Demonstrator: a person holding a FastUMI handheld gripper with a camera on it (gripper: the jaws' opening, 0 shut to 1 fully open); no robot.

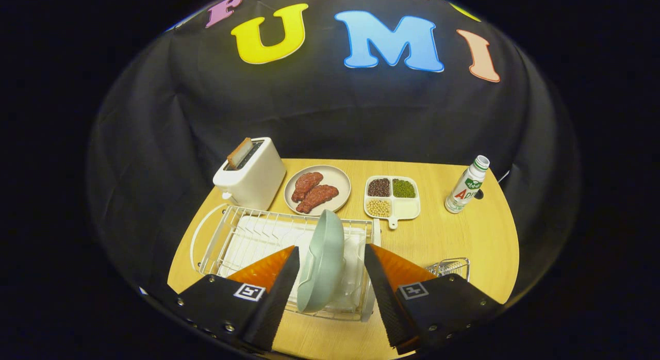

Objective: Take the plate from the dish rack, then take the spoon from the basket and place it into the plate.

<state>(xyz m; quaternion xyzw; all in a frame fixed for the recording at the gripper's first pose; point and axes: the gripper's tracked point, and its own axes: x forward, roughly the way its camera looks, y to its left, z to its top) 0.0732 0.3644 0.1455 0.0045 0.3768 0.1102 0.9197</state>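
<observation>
The dish rack (242, 236) serves as the landmark here: a white wire frame lying on the wooden table (464, 236), with a pale tray beneath its wires. Behind the rack's left end stands a white toaster (251, 177) with a slice of bread (240, 152) sticking up from its slot. To the right of the toaster, still behind the rack, a round beige dish (337, 182) carries two brown pieces of meat (312, 191). Further right, behind the rack's right corner, sits a white divided tray (407, 209) with dark, green and yellow beans in three sections and a short handle pointing toward the rack. Well to the right of the rack a white bottle (466, 185) with a green label stands upright. Just off the rack's right end, near the table's front, the wire basket (451, 267) peeks out from behind the right finger; its contents cannot be made out.

The plate (322, 262), pale green, stands on edge in the right part of the rack, seen nearly edge-on, its long axis running from the near rim of the rack away toward the beige dish, leaning slightly. The gripper (330, 277) is spread wide, one finger on each side of the plate, neither touching it.
</observation>
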